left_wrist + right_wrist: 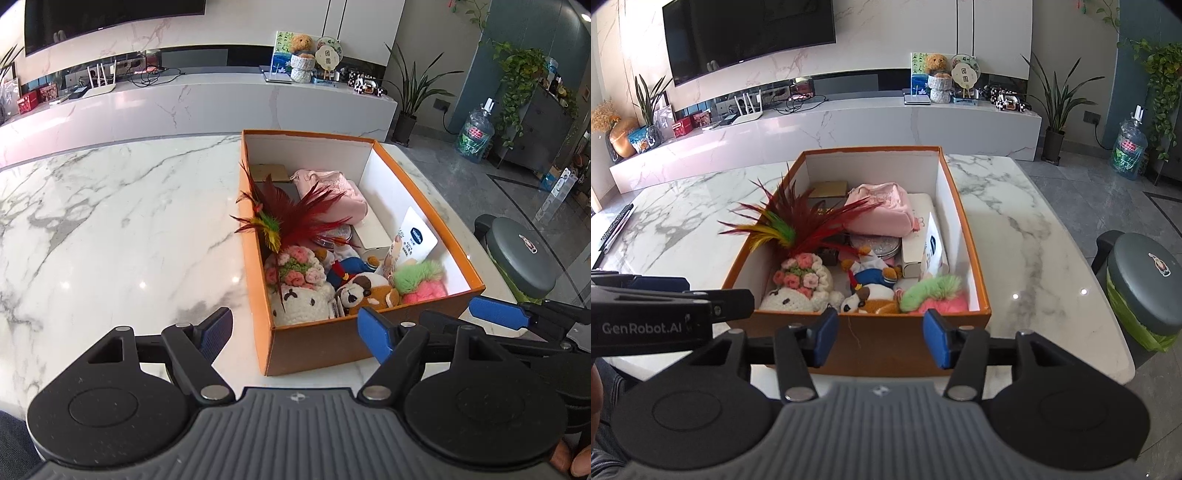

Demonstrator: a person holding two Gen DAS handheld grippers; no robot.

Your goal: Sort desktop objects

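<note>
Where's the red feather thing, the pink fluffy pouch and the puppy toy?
feather toy (798, 225), right wrist view, red plumes.
pink pouch (882, 210), right wrist view, its top.
puppy toy (364, 290), left wrist view, its face.

An open orange box (908, 332) on the marble table (1027, 236) holds plush toys (798, 284) and feathers (798, 225).

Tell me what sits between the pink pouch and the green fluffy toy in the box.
In the right wrist view, a white carton lies between the pink pouch and green fluffy toy.
</note>
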